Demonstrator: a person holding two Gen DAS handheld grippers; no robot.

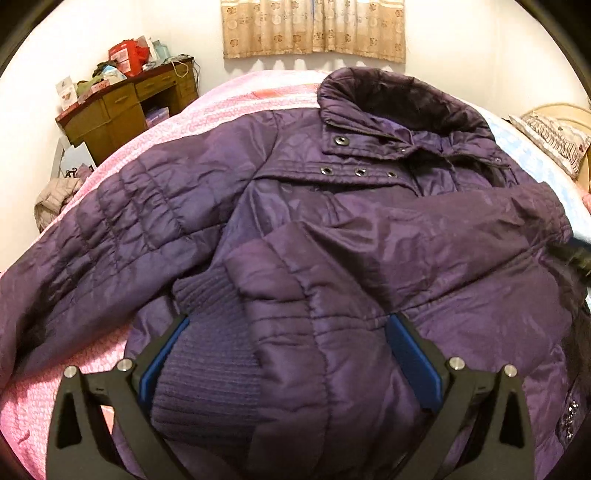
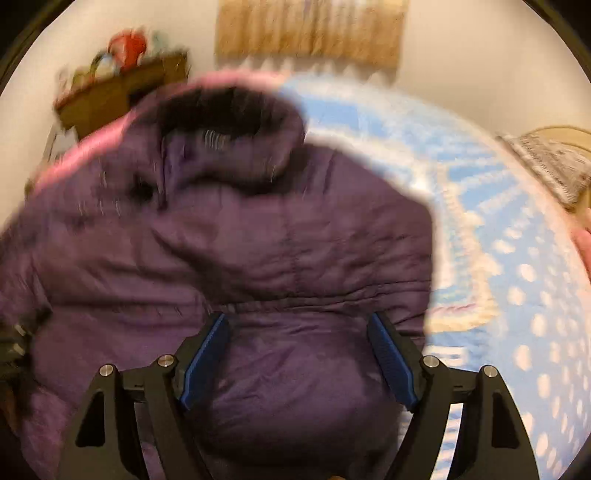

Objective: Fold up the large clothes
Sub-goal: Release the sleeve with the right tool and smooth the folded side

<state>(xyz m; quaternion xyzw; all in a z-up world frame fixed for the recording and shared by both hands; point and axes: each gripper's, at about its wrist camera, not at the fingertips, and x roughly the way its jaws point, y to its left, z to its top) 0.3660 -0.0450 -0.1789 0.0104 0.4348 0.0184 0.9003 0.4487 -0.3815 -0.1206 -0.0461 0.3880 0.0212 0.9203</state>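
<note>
A bed (image 1: 229,107) carries everything, spread with a pink cover (image 1: 55,398) on one side and a blue patterned one (image 2: 517,295) on the other. A purple padded jacket (image 1: 332,229) lies across both.

Bed (image 1: 229,110) w/ pink cover centre; cluttered wood desk (image 1: 125,107) at 10 o'clock; beige curtain (image 1: 314,29) at 12, white walls.

- We saw warm, fairly dim indoor light in both views, with no hard glare.
- The left wrist view was sharp; the jacket (image 1: 332,229) showed a soft sheen and shallow shadows in its folds.
- The right wrist view was smeared by motion blur throughout.
- Fisheye bending curved the edges, and dark vignettes filled the corners.
</note>
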